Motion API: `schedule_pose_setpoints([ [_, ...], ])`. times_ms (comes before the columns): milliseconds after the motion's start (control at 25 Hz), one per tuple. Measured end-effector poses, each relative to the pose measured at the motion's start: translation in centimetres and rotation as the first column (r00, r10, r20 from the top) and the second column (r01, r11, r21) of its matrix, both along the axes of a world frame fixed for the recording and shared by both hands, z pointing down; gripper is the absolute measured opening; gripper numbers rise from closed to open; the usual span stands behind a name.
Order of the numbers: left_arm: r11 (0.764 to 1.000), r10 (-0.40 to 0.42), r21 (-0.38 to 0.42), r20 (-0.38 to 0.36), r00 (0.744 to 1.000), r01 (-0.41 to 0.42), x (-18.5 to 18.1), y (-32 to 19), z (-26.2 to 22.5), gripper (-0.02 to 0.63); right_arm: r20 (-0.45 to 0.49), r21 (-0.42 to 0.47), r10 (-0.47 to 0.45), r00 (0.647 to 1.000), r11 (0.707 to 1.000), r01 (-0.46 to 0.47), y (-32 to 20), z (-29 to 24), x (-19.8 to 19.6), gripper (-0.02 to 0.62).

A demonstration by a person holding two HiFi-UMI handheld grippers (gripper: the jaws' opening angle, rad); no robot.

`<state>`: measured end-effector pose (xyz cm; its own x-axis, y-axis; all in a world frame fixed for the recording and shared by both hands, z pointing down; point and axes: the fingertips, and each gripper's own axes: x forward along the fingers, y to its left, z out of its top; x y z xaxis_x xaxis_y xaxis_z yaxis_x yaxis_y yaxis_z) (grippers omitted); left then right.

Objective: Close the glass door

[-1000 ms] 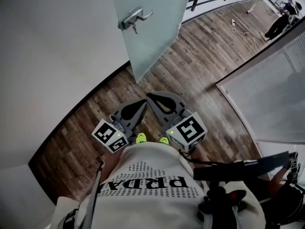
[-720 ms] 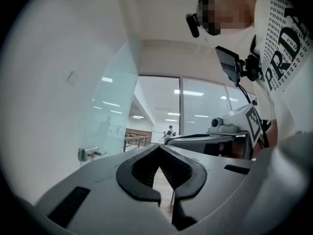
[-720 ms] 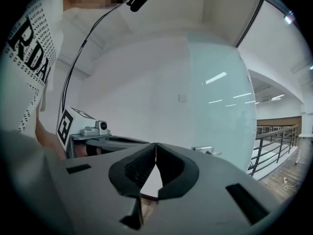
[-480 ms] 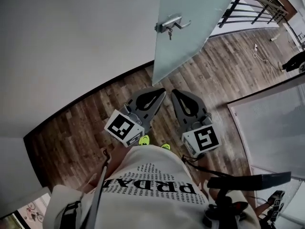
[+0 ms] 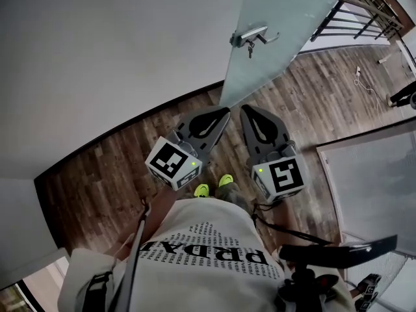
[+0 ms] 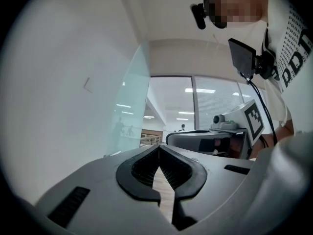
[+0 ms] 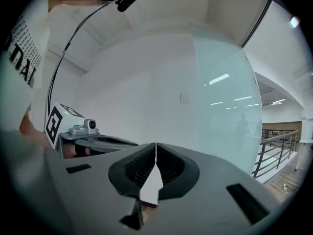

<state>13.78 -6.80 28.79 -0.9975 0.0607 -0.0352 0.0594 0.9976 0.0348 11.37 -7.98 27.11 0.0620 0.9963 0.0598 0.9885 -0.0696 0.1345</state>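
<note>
Head view looks steeply down on a wooden floor that runs up to a white wall along its far edge. The glass door, a frosted pale-green leaf, stands on that far edge of the floor, just beside the wall, with its lower corner meeting the boards. A metal lever handle sits on the face turned toward the person, and a small key hangs below it. The left gripper and the right gripper are held side by side over the floor, close to each other, both pointing toward the foot of the door and near its lower corner but apart from it. Each carries its cube with square markers at the rear, the left one and the right one. In the left gripper view the two dark pads meet at the tips with nothing between them, and the door rises ahead on the left. In the right gripper view the jaws are likewise pressed together and empty, with the door filling the right side ahead. A black railing borders the floor's far right corner, and a frosted partition lines its right edge. The person's white printed shirt and yellow-green shoes show at the near edge.
</note>
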Motion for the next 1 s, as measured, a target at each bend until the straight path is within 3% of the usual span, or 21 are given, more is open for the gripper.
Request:
schedule_pose_setpoints([
  [320,0.998,-0.067,0.007,-0.016,0.998,0.068,-4.1,3.6,0.1,-0.006,0.008,0.003,0.01,1.0,1.0,-0.01,4.7,0.1,-5.7,0.0],
  [560,0.987,-0.156,-0.028,-0.02,0.988,0.155,-8.3,8.1,0.4,-0.006,0.049,-0.051,0.001,0.999,0.999,0.001,10.4,-0.8,-10.2,0.0],
  [1000,0.985,-0.175,-0.02,-0.018,0.984,0.174,-10.7,16.5,-0.3,-0.006,0.047,-0.064,0.151,0.987,0.987,-0.148,20.6,-2.1,-15.1,0.012],
])
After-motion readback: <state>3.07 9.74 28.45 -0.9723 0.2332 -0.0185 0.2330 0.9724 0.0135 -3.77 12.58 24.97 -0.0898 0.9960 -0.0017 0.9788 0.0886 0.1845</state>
